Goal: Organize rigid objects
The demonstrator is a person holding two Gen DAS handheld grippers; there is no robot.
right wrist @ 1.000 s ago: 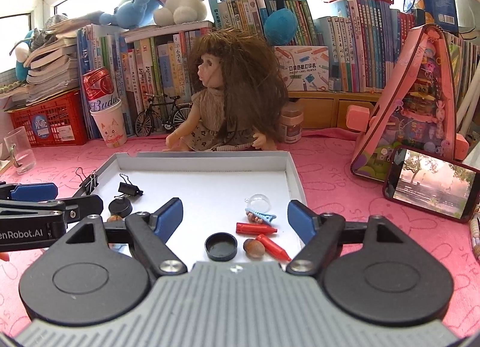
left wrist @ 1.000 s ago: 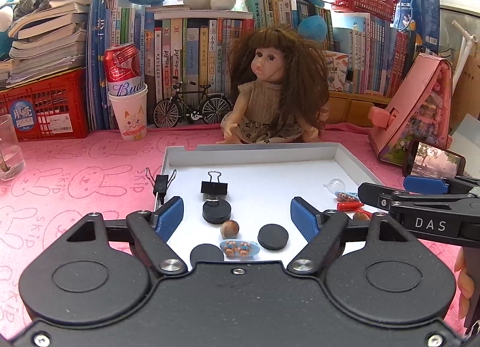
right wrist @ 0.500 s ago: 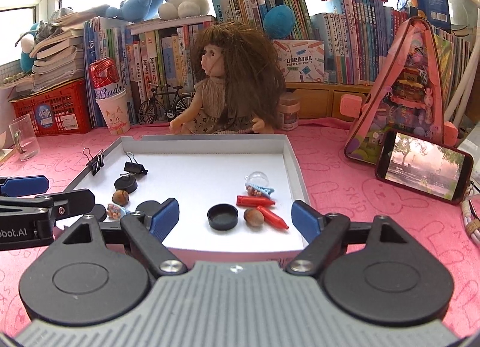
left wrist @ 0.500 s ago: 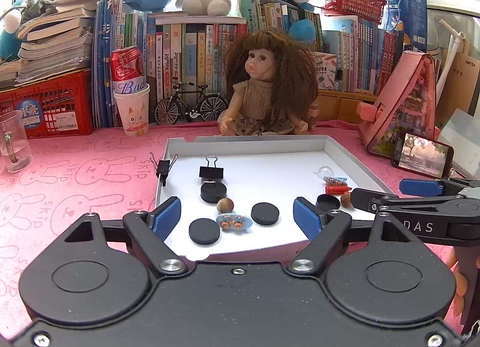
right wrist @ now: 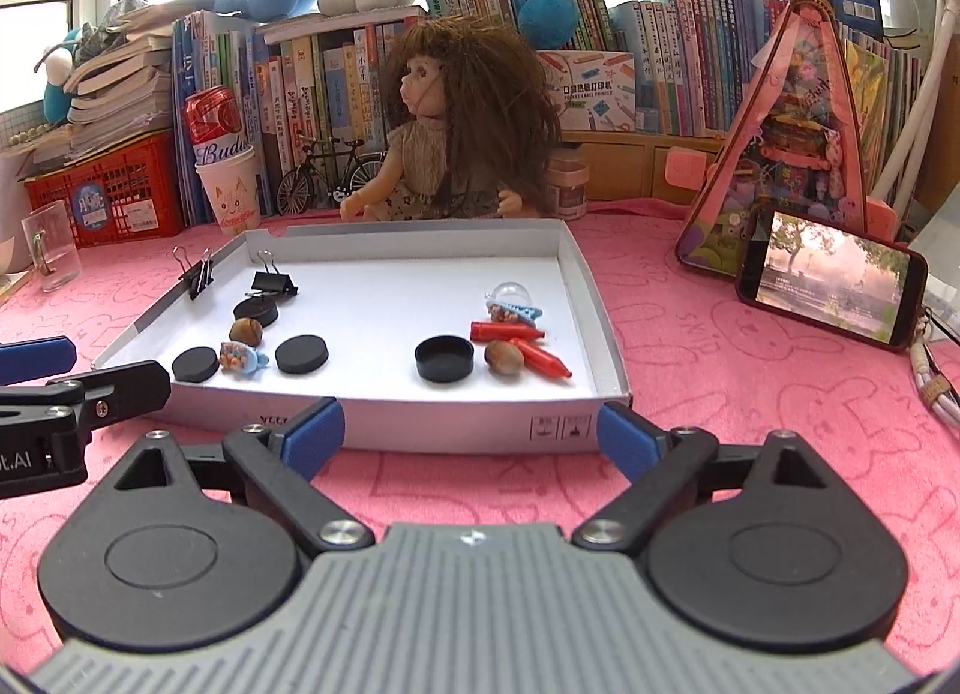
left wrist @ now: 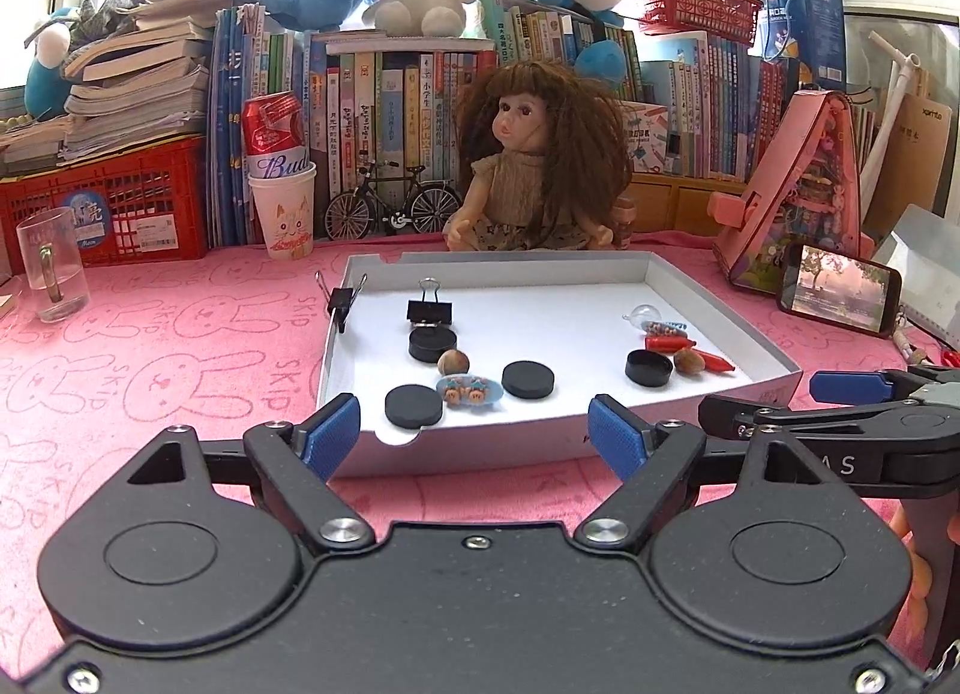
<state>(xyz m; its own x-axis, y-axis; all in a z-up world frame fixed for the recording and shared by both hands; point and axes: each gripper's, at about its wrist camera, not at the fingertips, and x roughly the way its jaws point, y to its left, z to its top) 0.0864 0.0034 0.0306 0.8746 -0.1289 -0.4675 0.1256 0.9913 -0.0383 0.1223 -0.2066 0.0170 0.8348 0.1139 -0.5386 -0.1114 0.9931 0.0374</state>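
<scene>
hovering just short of the near wall of the white tray [left wrist: 690,268], the left gripper [left wrist: 474,433] and right gripper [right wrist: 471,433] both hang spread and empty above the pink desk [right wrist: 750,394], perhaps because everything small already lies inside the tray. the pieces sit in loose clusters rather than sorted by kind: three black discs [left wrist: 528,379], one open black cap [right wrist: 444,357], two nuts [right wrist: 504,357], two red crayons [right wrist: 507,331], a clear dome charm [right wrist: 510,295] and a small blue charm [left wrist: 467,391]. one binder clip [left wrist: 429,311] lies on the tray floor; a second clip [right wrist: 195,277] grips the left wall, likely pinning it upright.
</scene>
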